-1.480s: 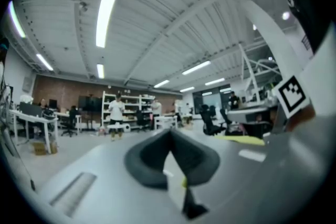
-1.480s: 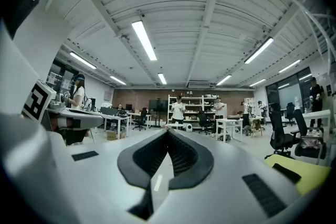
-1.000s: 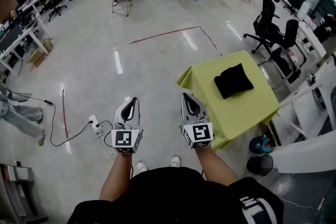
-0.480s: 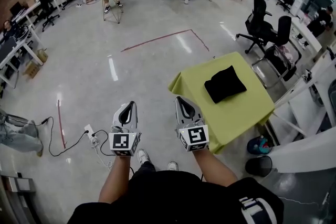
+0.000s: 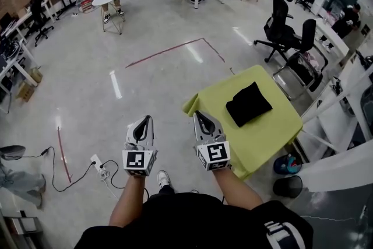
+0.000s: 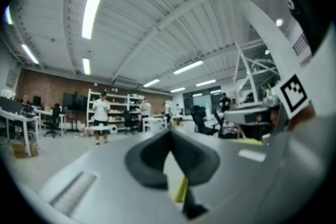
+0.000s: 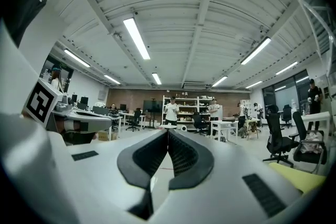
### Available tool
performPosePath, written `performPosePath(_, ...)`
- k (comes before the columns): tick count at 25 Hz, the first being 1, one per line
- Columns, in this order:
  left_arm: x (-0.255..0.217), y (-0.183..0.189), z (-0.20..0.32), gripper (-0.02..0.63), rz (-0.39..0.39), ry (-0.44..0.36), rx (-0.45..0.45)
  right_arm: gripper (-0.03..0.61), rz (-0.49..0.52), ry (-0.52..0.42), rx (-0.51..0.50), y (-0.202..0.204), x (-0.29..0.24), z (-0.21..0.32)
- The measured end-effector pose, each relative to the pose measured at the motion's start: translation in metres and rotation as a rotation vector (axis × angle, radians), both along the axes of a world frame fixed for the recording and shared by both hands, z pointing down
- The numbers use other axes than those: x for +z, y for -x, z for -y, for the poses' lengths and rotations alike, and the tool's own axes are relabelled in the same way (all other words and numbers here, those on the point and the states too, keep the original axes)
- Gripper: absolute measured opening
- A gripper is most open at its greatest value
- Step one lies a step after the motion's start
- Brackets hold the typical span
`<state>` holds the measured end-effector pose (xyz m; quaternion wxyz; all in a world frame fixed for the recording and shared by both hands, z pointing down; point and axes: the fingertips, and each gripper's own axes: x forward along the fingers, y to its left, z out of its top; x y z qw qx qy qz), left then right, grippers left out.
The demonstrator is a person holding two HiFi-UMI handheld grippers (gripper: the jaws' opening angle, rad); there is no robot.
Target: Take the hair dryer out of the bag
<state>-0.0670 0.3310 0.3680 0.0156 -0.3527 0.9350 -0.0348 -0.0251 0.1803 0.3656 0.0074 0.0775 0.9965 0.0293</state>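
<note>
With the left tongs and right tongs both pressed together and empty, the soft black fabric bag, hair dryer presumably inside and out of sight, lies slantwise on the lime-green cloth-covered worktop, ahead-right and nearer the right tongs.

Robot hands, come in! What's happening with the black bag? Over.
Left gripper, right gripper: jaws shut, empty. Black bag on yellow-green table, untouched. Hair dryer unseen. Nothing blocking.

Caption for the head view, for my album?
Left gripper and right gripper, jaws shut, empty, near a yellow-green cloth-covered table bearing a soft black bag.
</note>
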Motion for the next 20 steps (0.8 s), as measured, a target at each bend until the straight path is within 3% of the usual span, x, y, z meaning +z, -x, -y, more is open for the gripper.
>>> performPosePath(4,-0.001,0.038,-0.006,0.006,-0.026,0.017,0.020,0.008,-0.008,0.031,0.037,0.034,-0.004,-0.005)
performPosePath(10,-0.004,0.085,-0.006,0.006,0.011,0.003,0.108,0.008,-0.001,0.028,0.112,0.072,-0.007,-0.009)
performPosePath(20,-0.002,0.112,0.019,0.006,0.019,-0.003,0.249,0.008,-0.038,0.011,0.262,0.071,0.006,0.013)
